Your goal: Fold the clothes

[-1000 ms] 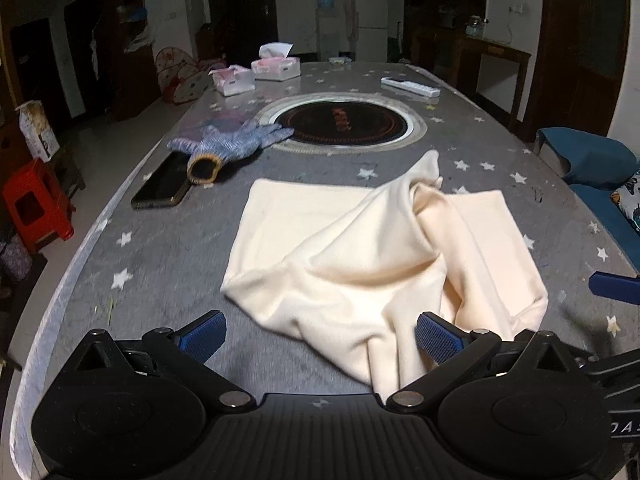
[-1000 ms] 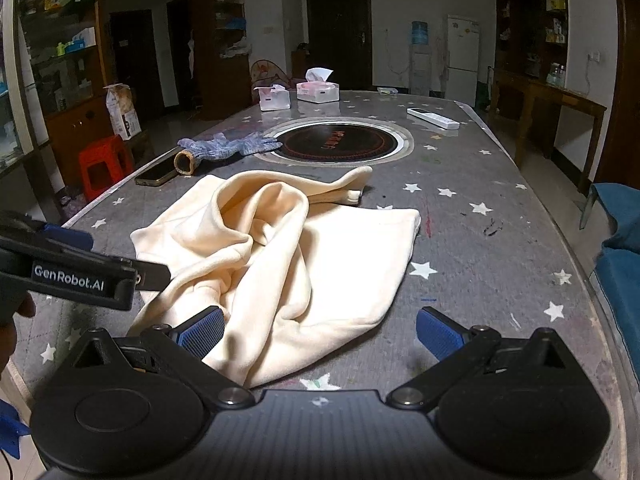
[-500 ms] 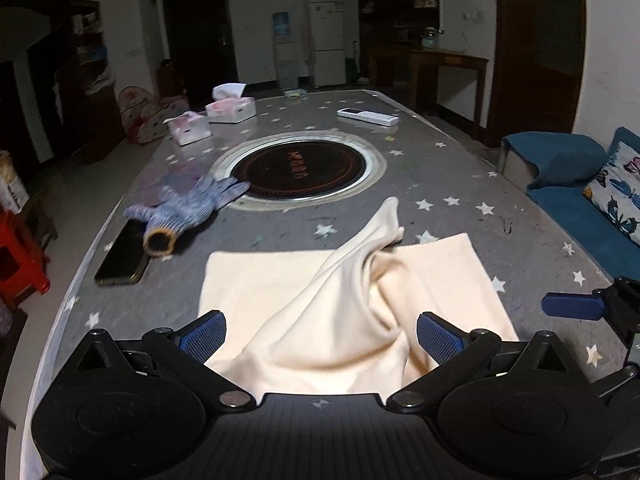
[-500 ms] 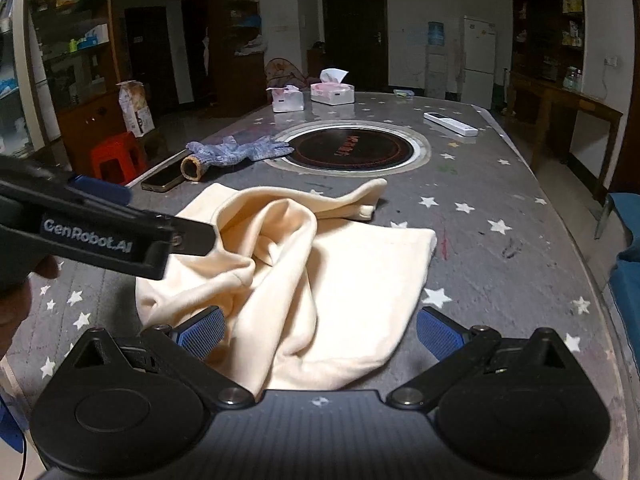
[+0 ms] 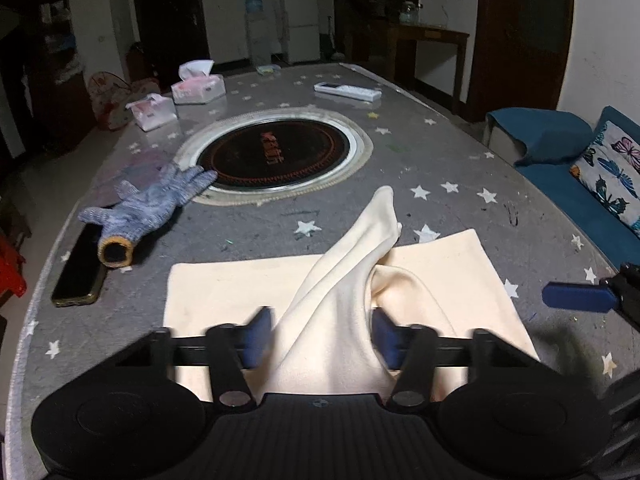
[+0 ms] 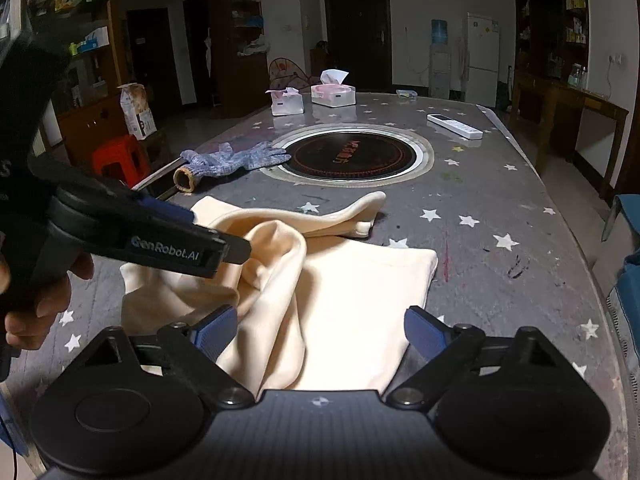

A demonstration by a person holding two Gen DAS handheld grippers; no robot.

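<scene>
A cream garment [image 5: 224, 292] lies rumpled on the grey starred table [image 5: 440, 168]; it also shows in the right wrist view [image 6: 360, 292]. My left gripper [image 5: 324, 336] has its jaws partly closed around a raised fold of the garment, with the cloth between the blue pads [image 5: 260, 334]. Its body shows from the side in the right wrist view [image 6: 160, 240]. My right gripper [image 6: 316, 328] is open over the garment's near edge, its blue fingertips [image 6: 420, 326] apart; one tip shows in the left wrist view [image 5: 576, 298].
A blue knit glove [image 5: 148, 204] and a dark phone [image 5: 80, 268] lie at the table's left. A round inset cooktop [image 5: 276, 152] sits mid-table. Two tissue boxes [image 5: 198, 86] and a white remote [image 5: 346, 90] lie beyond. A blue sofa [image 5: 580, 184] stands to the right.
My left gripper moved forward over the garment and its jaws closed in from wide open onto the raised fold. The right gripper edged closer over the near edge, still open.
</scene>
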